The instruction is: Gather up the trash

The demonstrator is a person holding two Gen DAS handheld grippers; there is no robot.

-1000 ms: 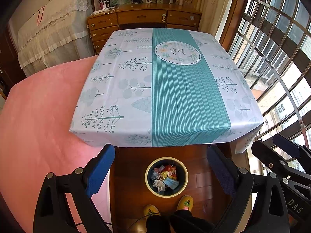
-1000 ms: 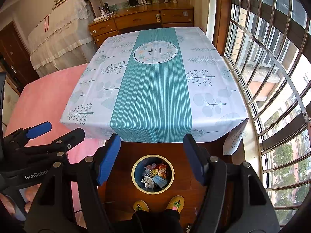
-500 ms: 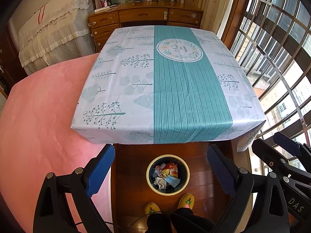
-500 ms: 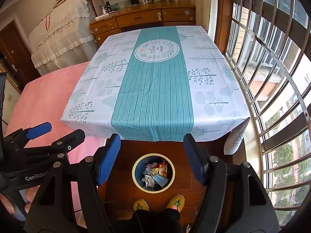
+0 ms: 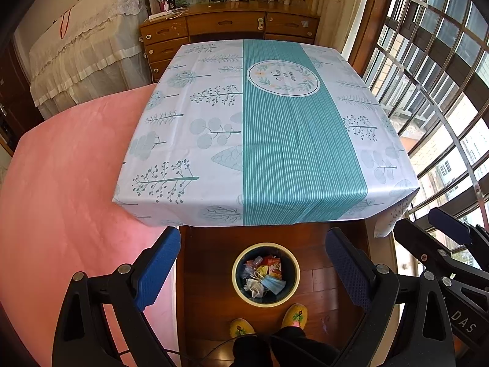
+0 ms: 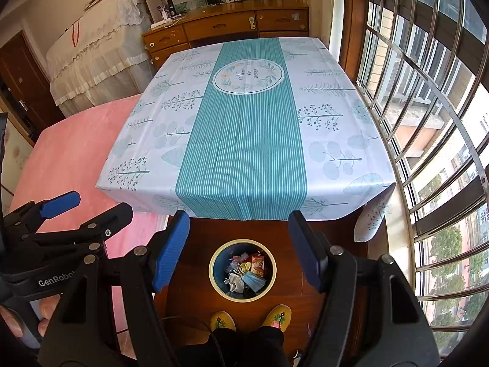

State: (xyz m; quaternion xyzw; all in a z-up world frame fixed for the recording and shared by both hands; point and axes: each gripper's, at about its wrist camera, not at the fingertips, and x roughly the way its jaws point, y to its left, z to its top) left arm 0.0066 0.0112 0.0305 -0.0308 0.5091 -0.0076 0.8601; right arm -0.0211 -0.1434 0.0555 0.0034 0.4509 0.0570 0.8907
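Note:
A round dark-blue bin with a cream rim [image 5: 234,275] [image 6: 211,270] stands on the wooden floor just before the table. It holds trash: a blue face mask [image 5: 274,284] [image 6: 253,281], a red packet [image 5: 274,264] [image 6: 258,263] and crumpled white paper [image 5: 253,287]. My left gripper [image 5: 253,235] hovers open above the bin, nothing between its blue pads. My right gripper [image 6: 239,215] is open and empty too, beside it over the same bin. The table's teal-and-white cloth [image 5: 275,137] [image 6: 244,137] shows no loose items on top.
A person's feet in yellow slippers [image 5: 295,315] [image 6: 276,315] stand right behind the bin. A pink bed cover [image 5: 61,198] lies left of the table, a barred window [image 6: 428,122] runs along the right, and a wooden dresser [image 5: 226,24] stands at the back.

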